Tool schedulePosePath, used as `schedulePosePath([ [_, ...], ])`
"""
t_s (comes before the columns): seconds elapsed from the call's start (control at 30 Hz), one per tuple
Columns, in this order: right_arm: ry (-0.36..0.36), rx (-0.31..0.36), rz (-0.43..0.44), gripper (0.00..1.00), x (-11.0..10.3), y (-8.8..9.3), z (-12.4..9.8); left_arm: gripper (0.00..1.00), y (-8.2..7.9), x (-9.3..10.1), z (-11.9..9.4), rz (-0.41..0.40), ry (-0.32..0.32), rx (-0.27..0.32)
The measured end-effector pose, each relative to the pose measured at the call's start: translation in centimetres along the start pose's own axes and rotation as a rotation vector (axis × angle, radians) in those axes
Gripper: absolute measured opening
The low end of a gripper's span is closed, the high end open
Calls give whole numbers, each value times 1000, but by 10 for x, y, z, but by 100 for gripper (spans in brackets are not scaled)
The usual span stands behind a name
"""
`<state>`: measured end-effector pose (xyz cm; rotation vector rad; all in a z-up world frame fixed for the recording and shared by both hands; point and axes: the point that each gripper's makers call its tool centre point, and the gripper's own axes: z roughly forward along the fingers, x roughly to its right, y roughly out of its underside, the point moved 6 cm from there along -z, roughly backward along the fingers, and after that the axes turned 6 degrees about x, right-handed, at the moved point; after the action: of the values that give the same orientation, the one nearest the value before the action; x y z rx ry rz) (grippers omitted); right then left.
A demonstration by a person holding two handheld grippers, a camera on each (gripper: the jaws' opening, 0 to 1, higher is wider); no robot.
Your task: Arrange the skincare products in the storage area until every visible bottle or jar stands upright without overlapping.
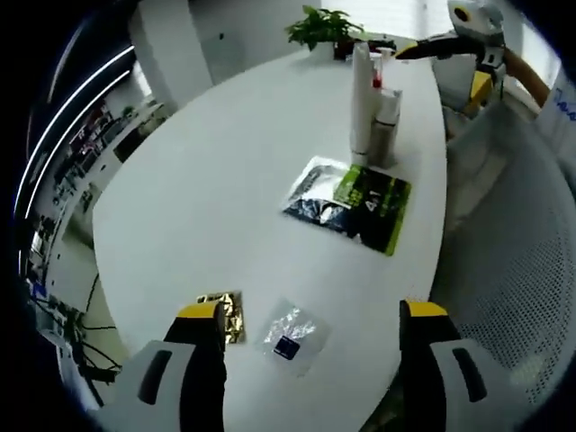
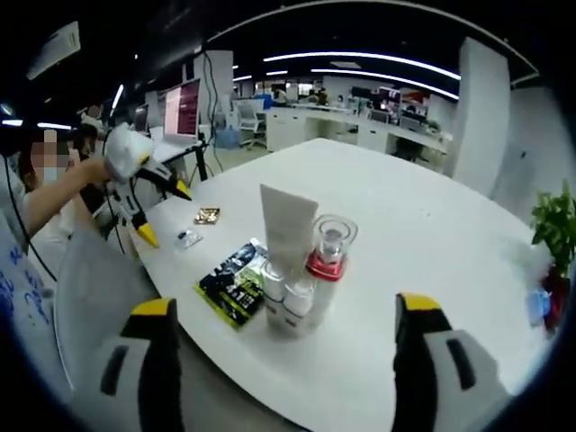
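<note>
White tabletop (image 1: 225, 162) runs across an open office, with rows of desks and monitors (image 2: 180, 108) beyond it. Working left to right in the left gripper view, you have a small gold packet (image 1: 225, 315) just beside your left jaw, then a clear sachet (image 1: 292, 335) with a dark square, then a green and black pouch (image 1: 355, 202) lying flat, and past it the cluster of skincare products (image 1: 373, 112), upright and pressed together. Your left gripper (image 1: 310, 315) is spread wide with nothing between its jaws, poised over the near edge. In the right gripper view the left gripper (image 2: 148, 202) shows at the left, held by a person's hand (image 2: 121, 153), and the cluster sits in the middle: a tall white tube (image 2: 288, 225), two small white bottles (image 2: 286, 290) touching in front of it, and a clear-capped bottle with a red collar (image 2: 329, 247) to their right. Your right gripper (image 2: 283, 319) is also wide open and empty, lined up on that group. My guess is you should separate the pieces one at a time, closing low on a body so nothing tips its neighbour. You cannot tell whether another item stands behind the tube, and the labels are too small to read. A potted plant (image 2: 556, 225) is cut off at the far right.
</note>
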<state>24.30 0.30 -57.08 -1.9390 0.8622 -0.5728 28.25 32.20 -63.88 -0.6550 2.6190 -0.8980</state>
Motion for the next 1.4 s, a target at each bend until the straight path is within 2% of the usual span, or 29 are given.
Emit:
schedulePosePath([
  [0.13,0,1,8,100,0,1,0,73,2,-1,5,32,30,0],
  [0.23,5,-8,4,100,2,2,-1,71,7,-3,10,60,47,-42],
  [0.4,9,-15,6,100,5,3,-1,67,13,-3,15,94,89,-80],
  [0.53,5,-25,9,100,6,4,1,64,12,-5,18,97,119,-78],
  [0.67,3,-32,6,100,7,4,2,63,14,-9,21,118,133,-103],
  [1.07,2,-40,11,100,14,5,5,55,27,-17,31,148,205,-178],
  [1.4,14,-36,23,100,21,6,4,52,41,-26,40,158,235,-242],
])
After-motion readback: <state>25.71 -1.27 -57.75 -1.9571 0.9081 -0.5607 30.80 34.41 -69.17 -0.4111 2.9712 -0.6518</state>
